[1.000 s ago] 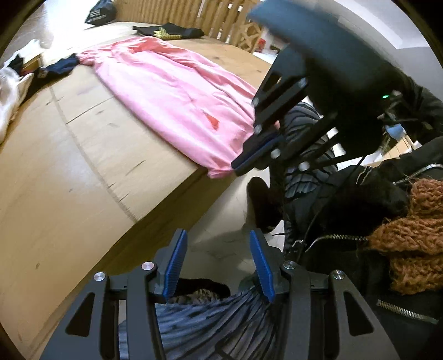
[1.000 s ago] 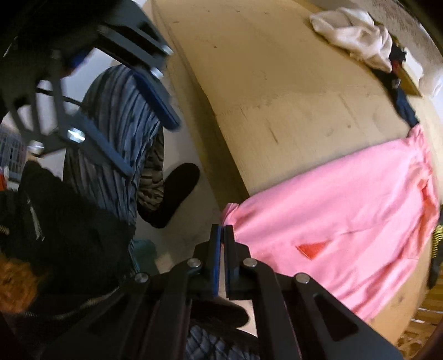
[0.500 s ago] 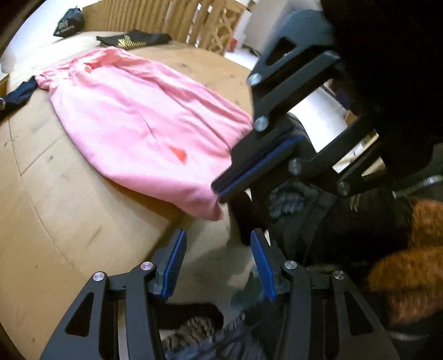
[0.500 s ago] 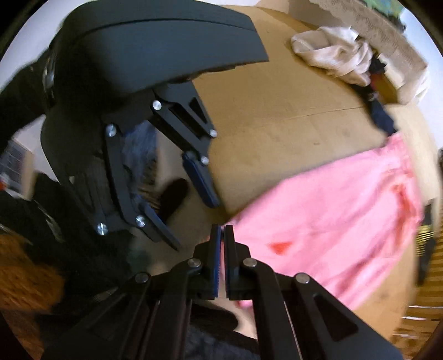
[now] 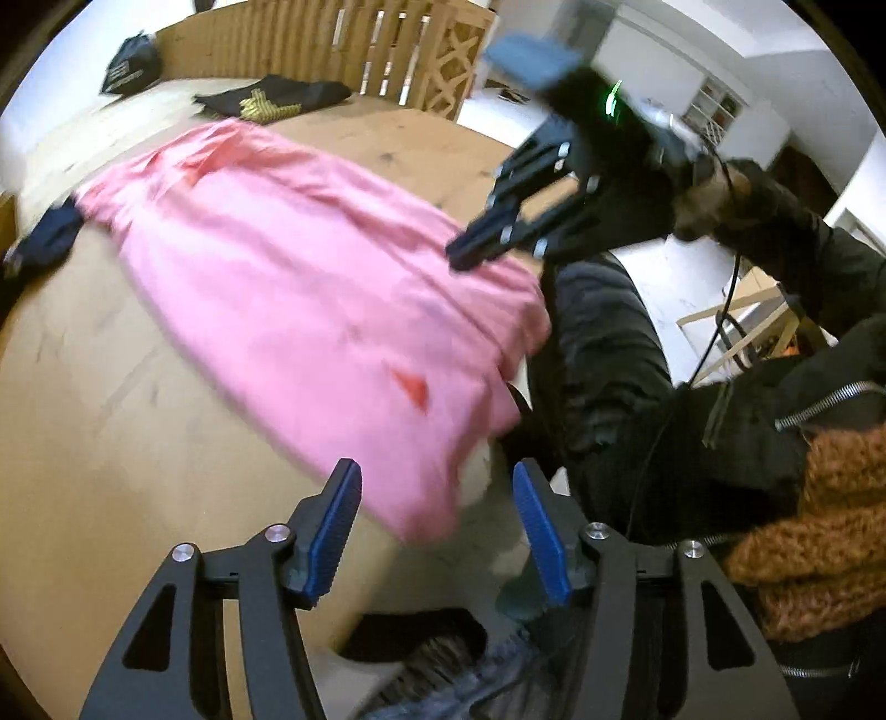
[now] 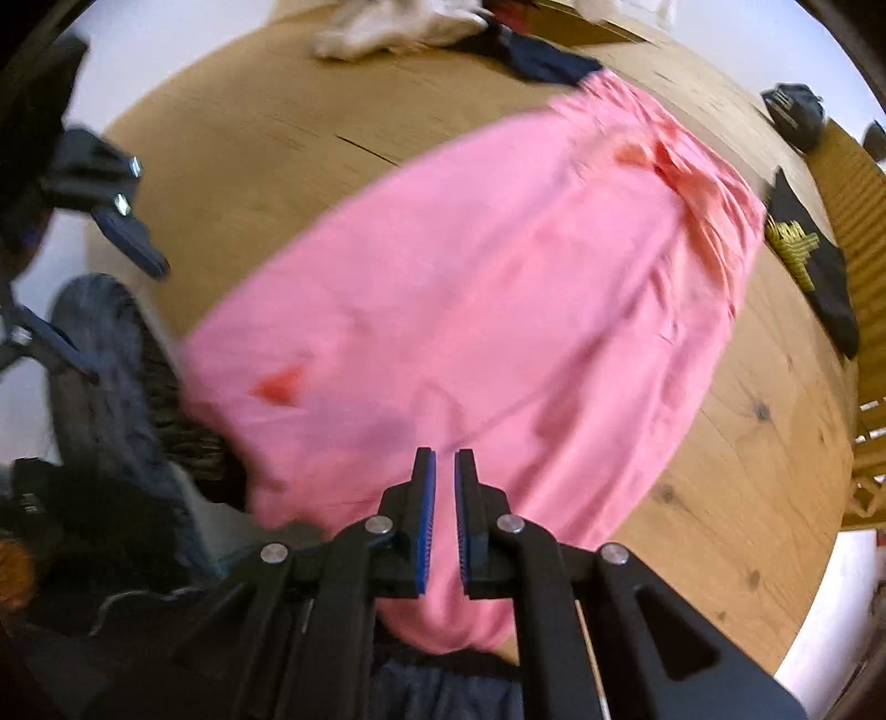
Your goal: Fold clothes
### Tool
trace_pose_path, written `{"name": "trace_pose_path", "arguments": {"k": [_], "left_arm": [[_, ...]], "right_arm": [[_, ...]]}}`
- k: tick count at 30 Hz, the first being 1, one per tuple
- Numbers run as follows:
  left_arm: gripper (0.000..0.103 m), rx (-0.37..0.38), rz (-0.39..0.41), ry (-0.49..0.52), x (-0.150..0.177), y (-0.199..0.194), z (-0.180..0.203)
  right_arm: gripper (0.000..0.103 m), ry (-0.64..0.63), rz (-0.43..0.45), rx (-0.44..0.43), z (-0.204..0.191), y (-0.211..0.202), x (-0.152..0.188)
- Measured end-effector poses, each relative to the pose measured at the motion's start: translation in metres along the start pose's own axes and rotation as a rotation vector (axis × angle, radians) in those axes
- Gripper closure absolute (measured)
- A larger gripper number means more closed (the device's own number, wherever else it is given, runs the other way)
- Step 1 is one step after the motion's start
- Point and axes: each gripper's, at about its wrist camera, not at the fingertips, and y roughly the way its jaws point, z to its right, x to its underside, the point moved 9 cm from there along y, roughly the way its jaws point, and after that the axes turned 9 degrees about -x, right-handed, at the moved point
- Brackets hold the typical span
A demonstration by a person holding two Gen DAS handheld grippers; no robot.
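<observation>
Both grippers have swung over the pink garment (image 6: 498, 310), spread mid-frame on the counter (image 5: 111, 432). Left gripper (image 5: 437, 531) opening, empty; right gripper (image 6: 444, 515) barely parting, apparently released. Hanging hem may slide off.

A light wooden table (image 5: 111, 443) with visible board seams carries the clothes, and a pink garment (image 6: 498, 310) with a small red mark lies spread flat across its middle, one end hanging over the near edge beside the person's legs. At the garment's far end a dark navy item (image 6: 542, 61) touches it, with a crumpled white cloth (image 6: 387, 25) just beyond that near the far edge. Along the side by the wooden slatted railing lies a flat black garment with a yellow print (image 5: 271, 102), and a black bag (image 5: 130, 69) sits towards the far corner.
</observation>
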Motion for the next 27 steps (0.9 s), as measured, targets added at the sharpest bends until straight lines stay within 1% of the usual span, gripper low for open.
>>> {"name": "trace_pose_path", "arguments": {"k": [3,5,6,7,8,9,10,11,13,14,15,16,18,20,21,23,25,26,27], "left_arm": [[0.048,-0.03,-0.014,0.009,-0.032,0.023,-0.021],[0.048,-0.028,-0.048,0.006,-0.046,0.045,-0.036],[0.048,-0.017,-0.077,0.005,-0.05,0.057,-0.042],[0.048,-0.005,-0.103,0.005,-0.05,0.069,-0.043],[0.048,0.006,-0.131,0.008,-0.046,0.078,-0.042],[0.048,0.011,-0.147,0.021,-0.043,0.083,-0.041],[0.046,0.012,-0.157,0.036,-0.039,0.087,-0.04],[0.04,0.021,-0.168,0.047,-0.035,0.087,-0.037],[0.038,0.045,-0.19,0.065,-0.026,0.084,-0.029],[0.035,0.057,-0.203,0.077,-0.021,0.083,-0.025],[0.031,0.069,-0.219,0.096,-0.015,0.08,-0.02],[0.031,0.078,-0.234,0.111,-0.011,0.078,-0.017],[0.033,0.103,-0.274,0.11,-0.009,0.073,-0.021],[0.033,0.108,-0.247,0.083,-0.025,0.064,-0.038],[0.033,0.085,-0.222,0.07,-0.038,0.06,-0.053],[0.033,0.014,-0.16,0.046,-0.069,0.053,-0.091],[0.031,-0.069,-0.094,0.02,-0.102,0.051,-0.136],[0.031,-0.114,-0.069,0.006,-0.119,0.052,-0.161],[0.031,-0.158,-0.043,-0.008,-0.136,0.053,-0.187]], "right_arm": [[0.096,0.015,0.001,0.026,0.019,0.015,-0.001],[0.094,0.026,0.014,-0.001,0.025,0.017,-0.005],[0.093,0.028,0.015,-0.013,0.028,0.016,-0.006],[0.093,0.023,0.008,-0.024,0.03,0.014,-0.004],[0.091,0.011,-0.001,-0.035,0.028,0.014,-0.002],[0.087,-0.003,-0.01,-0.05,0.025,0.014,0.001],[0.087,-0.019,-0.02,-0.071,0.021,0.014,0.004],[0.087,-0.035,-0.03,-0.091,0.017,0.013,0.008],[0.085,-0.051,-0.059,-0.176,0.009,0.01,0.013],[0.085,-0.047,-0.057,-0.227,0.01,0.005,0.011],[0.085,-0.032,-0.035,-0.278,0.014,-0.004,0.005],[0.085,-0.016,-0.003,-0.301,0.024,-0.013,-0.003],[0.085,0.019,0.089,-0.271,0.059,-0.031,-0.026],[0.085,0.104,0.189,-0.184,0.121,-0.042,-0.058],[0.085,0.157,0.221,-0.146,0.155,-0.041,-0.076],[0.085,0.23,0.259,-0.076,0.21,-0.036,-0.109],[0.085,0.271,0.262,-0.001,0.251,-0.022,-0.138],[0.085,0.302,0.256,0.014,0.271,-0.009,-0.154],[0.085,0.335,0.251,-0.002,0.283,0.001,-0.163]]}}
